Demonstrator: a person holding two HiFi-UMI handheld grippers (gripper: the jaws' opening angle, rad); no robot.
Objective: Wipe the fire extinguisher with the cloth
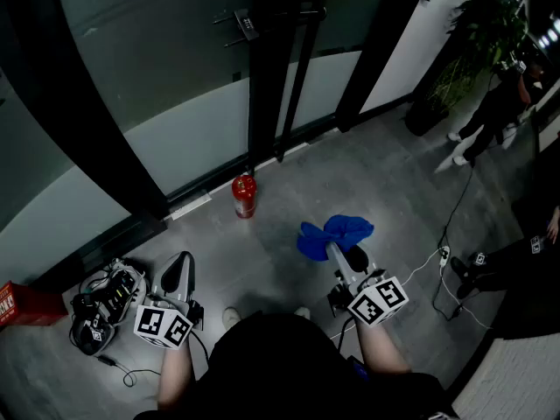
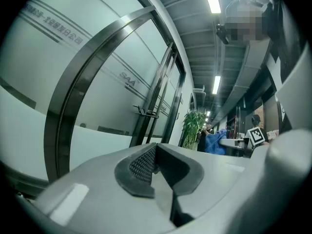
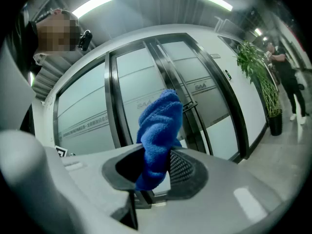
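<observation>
Right tool (image 1: 343, 254) clamps cloth (image 1: 337, 234); fire extinguisher (image 1: 244, 196) stands well apart, ahead-left.

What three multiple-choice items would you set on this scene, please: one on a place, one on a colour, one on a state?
1. Where does the extinguisher stand?
A) on a table
B) on a shelf
C) on the floor by the door

2. What colour is the cloth?
A) red
B) blue
C) white

3. The right gripper is:
A) shut on the cloth
B) open, empty
C) shut on the extinguisher

Answers:
1 C, the head view shows it on the floor at the door's foot.
2 B, the head and right gripper views both show it blue.
3 A, its jaws pinch the cloth in the right gripper view.
</observation>
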